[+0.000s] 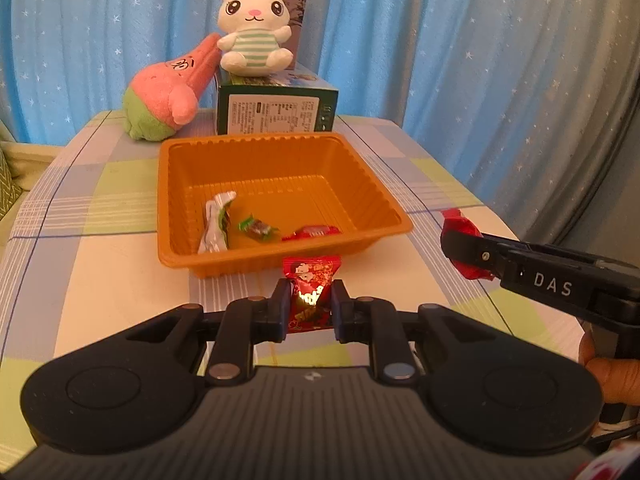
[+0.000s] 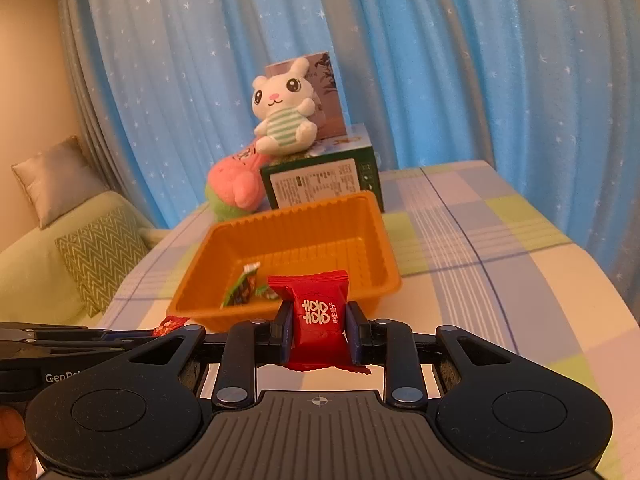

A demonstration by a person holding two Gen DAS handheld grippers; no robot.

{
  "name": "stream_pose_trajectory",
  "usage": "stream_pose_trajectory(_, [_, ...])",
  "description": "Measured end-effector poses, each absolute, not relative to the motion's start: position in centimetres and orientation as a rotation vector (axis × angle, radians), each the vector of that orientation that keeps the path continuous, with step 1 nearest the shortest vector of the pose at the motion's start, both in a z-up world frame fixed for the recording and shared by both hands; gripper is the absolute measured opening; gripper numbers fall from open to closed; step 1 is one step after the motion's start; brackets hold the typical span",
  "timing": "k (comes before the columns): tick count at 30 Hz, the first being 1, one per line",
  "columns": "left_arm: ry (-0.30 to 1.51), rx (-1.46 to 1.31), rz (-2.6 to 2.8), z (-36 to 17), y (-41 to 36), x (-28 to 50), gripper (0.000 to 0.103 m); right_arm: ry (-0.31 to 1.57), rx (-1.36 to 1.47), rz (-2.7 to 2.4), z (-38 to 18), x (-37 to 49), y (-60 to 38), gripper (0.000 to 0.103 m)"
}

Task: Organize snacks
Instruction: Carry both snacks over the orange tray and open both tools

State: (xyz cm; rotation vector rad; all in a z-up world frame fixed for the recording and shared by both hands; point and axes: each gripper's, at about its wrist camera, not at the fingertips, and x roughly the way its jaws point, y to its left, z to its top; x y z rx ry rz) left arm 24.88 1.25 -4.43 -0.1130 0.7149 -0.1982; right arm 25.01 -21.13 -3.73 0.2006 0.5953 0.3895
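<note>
An orange plastic tray (image 1: 372, 184) (image 2: 384, 240) sits on the checked tablecloth and holds a silver-green wrapper (image 1: 216, 224), a green-brown candy (image 1: 258, 230) (image 2: 240, 290) and a red candy (image 1: 314, 233). My left gripper (image 1: 310, 304) is shut on a red patterned candy packet (image 1: 310, 280), held just in front of the tray's near wall. My right gripper (image 2: 319, 330) is shut on a red packet with white characters (image 2: 318, 316), also near the tray's front edge. In the left wrist view the right gripper (image 1: 466, 248) comes in from the right with its red packet (image 1: 460, 220).
Behind the tray stands a green box (image 1: 276, 108) (image 2: 320, 184) with a white bunny plush (image 1: 254, 28) (image 2: 286, 114) on top and a pink-green plush (image 1: 168, 96) (image 2: 234, 188) leaning beside it. Blue starry curtains hang behind. A sofa with cushions (image 2: 100, 256) lies left of the table.
</note>
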Motion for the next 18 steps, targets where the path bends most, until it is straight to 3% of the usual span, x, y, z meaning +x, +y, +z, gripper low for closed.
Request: stream_pose_trajectory(18, [0.637, -0.164, -0.126, -5.7, 3.5, 33.8, 0.018, 0.592, 0.178, 0.382, -5.4, 34.9, -17.5, 0.027])
